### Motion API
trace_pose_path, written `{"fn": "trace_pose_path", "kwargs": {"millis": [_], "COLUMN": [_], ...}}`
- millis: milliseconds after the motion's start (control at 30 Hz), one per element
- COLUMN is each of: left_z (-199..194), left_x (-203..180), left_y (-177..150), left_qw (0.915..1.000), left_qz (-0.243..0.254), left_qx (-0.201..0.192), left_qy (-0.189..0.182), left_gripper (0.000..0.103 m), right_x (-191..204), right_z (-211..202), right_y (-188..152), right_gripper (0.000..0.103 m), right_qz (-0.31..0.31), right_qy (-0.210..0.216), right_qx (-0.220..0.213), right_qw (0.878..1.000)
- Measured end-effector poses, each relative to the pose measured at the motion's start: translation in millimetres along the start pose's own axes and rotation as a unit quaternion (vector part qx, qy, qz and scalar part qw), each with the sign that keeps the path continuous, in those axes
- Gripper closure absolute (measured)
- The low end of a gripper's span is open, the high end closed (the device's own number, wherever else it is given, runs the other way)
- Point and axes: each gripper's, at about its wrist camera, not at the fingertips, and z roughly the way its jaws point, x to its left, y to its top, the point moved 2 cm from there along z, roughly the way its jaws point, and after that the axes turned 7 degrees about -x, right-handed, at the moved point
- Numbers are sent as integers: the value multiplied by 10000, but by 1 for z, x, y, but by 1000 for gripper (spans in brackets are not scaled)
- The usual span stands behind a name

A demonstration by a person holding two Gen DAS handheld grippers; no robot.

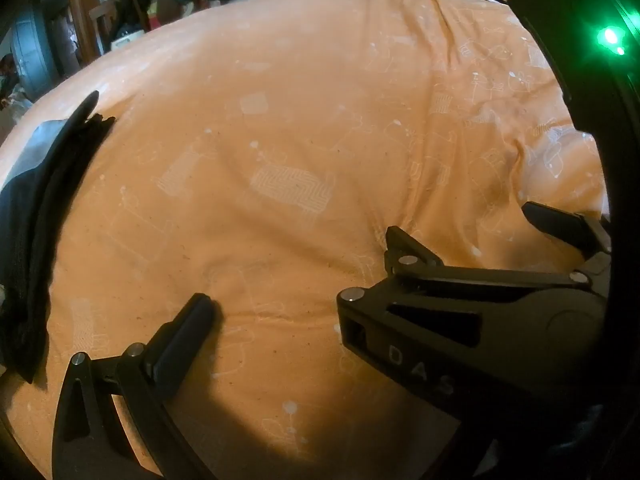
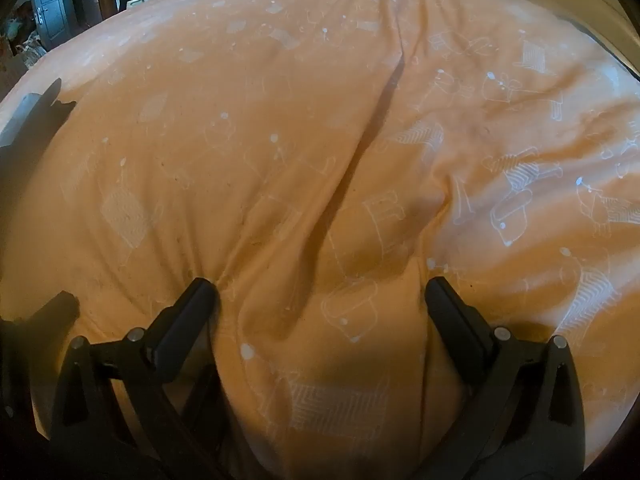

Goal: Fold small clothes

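Black garment untouched; both grippers spread, empty.

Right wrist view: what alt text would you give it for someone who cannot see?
An open black tool rests on a wrinkled orange bedspread printed with white animal outlines, holding nothing. A dark garment is at the far left edge.

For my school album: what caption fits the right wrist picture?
Open right gripper with black fingers pressing on the wrinkled orange bedspread printed with white animal drawings.
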Motion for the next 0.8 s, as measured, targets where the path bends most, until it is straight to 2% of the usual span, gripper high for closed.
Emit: {"fn": "trace_pose_path", "kwargs": {"millis": [267, 333, 367, 467, 800], "left_z": [0, 0, -1, -2, 4], "left_x": [-1, -2, -2, -3, 2], "left_y": [-1, -1, -1, -1, -6], "left_qw": [10000, 10000, 10000, 10000, 10000], "left_qz": [5, 5, 6, 15, 0], "left_qx": [-2, -2, -3, -7, -3], "left_qy": [3, 3, 4, 10, -4], "left_gripper": [0, 0, 0, 0, 0], "right_x": [-4, -3, 3, 8, 3], "right_z": [-8, -7, -1, 7, 4], "right_y": [5, 6, 6, 7, 0], "right_gripper": [0, 0, 0, 0, 0], "right_qz": [268, 227, 83, -23, 128], "right_qy": [316, 280, 117, -5, 167], "right_qx": [-328, -316, -182, -2, -86], "right_qw": [9986, 9989, 9997, 10000, 9997]}}
